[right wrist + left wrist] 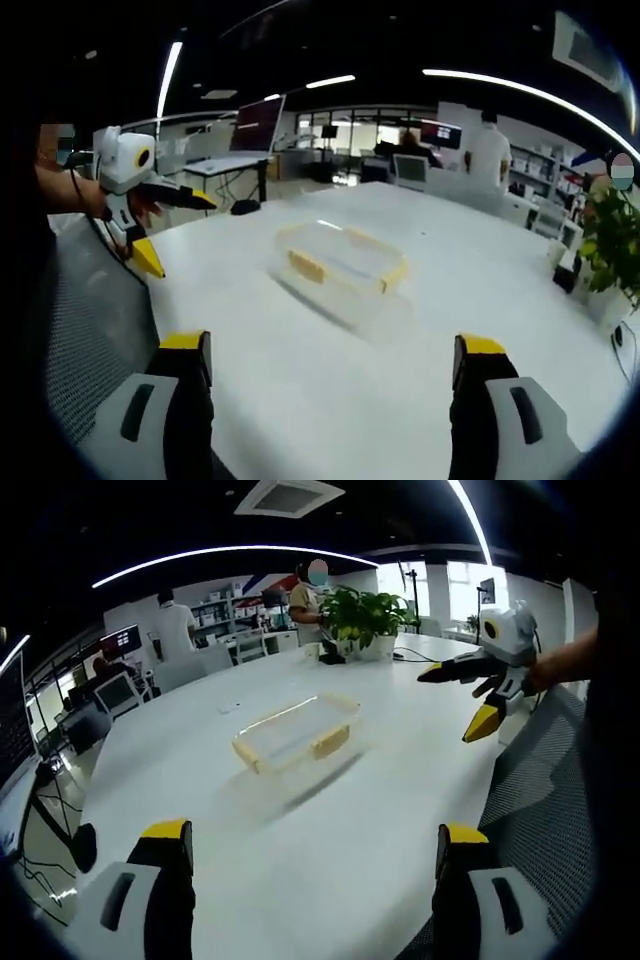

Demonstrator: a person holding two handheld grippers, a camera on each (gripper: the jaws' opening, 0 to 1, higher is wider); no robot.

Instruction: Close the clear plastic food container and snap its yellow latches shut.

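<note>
The clear plastic food container (296, 735) sat on the white worktop (400, 800), near its middle and well apart from both claws; its lid lay on top, and yellow latches (330, 743) showed along its sides, though whether they were snapped down could not be told. In the left gripper view the left claw (315, 845) stood wide, its two yellow-tipped jaws far apart with nothing between them; the right claw (465, 695) entered from the right, held above the worktop's edge by a hand (560, 660), its black jaws spread and empty. In the right gripper view the container (342, 262) lay ahead on the worktop (330, 380); the right claw (335, 360) gaped wide and bare; the left claw (170, 230) hung at the left, jaws parted, clear of the container. A potted plant (365, 620) stood at the worktop's far end; people (175, 630) stood among desks and monitors (120, 640) beyond; a grey mesh chair back (90, 330) lay beside the worktop.
</note>
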